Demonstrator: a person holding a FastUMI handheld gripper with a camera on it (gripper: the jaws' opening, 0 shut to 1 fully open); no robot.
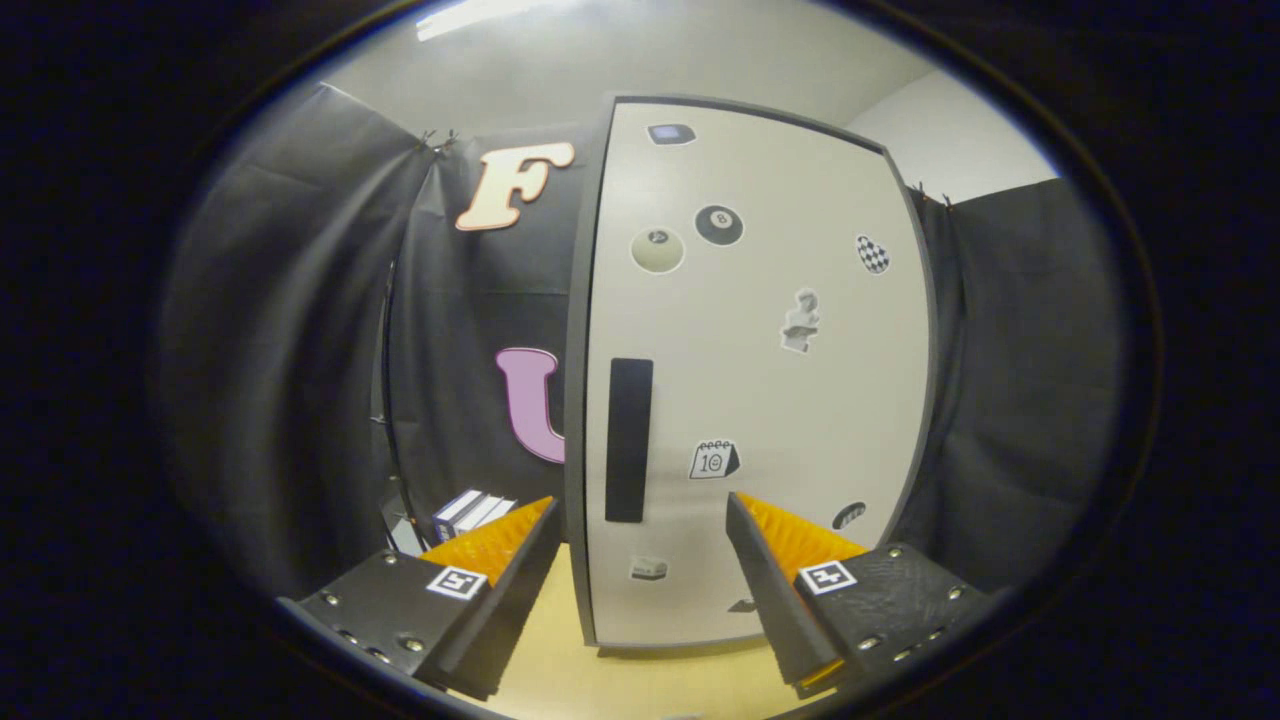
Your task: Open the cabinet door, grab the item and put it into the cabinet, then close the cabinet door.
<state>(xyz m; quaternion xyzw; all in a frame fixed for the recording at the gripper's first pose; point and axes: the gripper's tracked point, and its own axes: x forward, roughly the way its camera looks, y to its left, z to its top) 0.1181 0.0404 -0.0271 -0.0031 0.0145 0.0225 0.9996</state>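
Two fingers of your gripper (640, 560) stand apart with nothing between them. Just ahead, the cabinet door (760, 380) is closed, its dark handle (628, 440) near the left edge, so opening, loading and closing all remain. Contents are hidden. A small box (470, 510), probably the item, lies beyond the left finger.

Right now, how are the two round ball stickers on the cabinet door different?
The dark ball sticker is black; the pale ball sticker is cream. The dark one sits slightly higher and farther from the handle side. Both are round, on the closed door. The gripper is open, holding nothing.
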